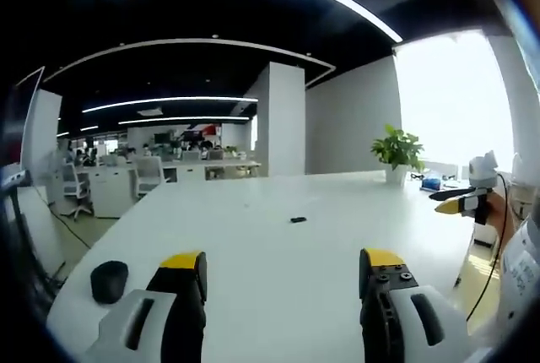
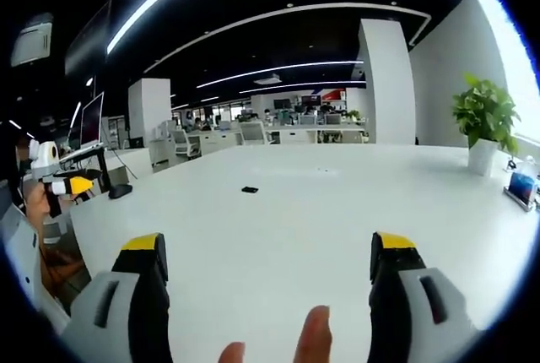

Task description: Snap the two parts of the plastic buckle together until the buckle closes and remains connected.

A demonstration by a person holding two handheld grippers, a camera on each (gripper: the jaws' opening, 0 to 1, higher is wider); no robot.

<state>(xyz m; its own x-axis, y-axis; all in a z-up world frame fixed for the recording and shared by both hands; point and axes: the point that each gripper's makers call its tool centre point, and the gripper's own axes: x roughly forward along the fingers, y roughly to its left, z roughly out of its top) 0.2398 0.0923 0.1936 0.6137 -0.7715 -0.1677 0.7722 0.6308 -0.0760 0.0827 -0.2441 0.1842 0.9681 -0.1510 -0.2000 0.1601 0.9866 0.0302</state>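
Opening step: both grippers, left gripper [image 1: 283, 274] and right gripper [image 2: 268, 257], hover with fingers released. The buckle [image 1: 298, 219] (tiny, parts indistinguishable) lies mid-frame on the white table [image 1: 253, 295]. Next move, I judge: approach and grasp it.

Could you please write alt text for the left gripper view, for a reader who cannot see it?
The open left gripper with yellow-tipped black jaws is above a large white table; a small black buckle piece lies ahead. A round black object sits left, a potted green plant far right.
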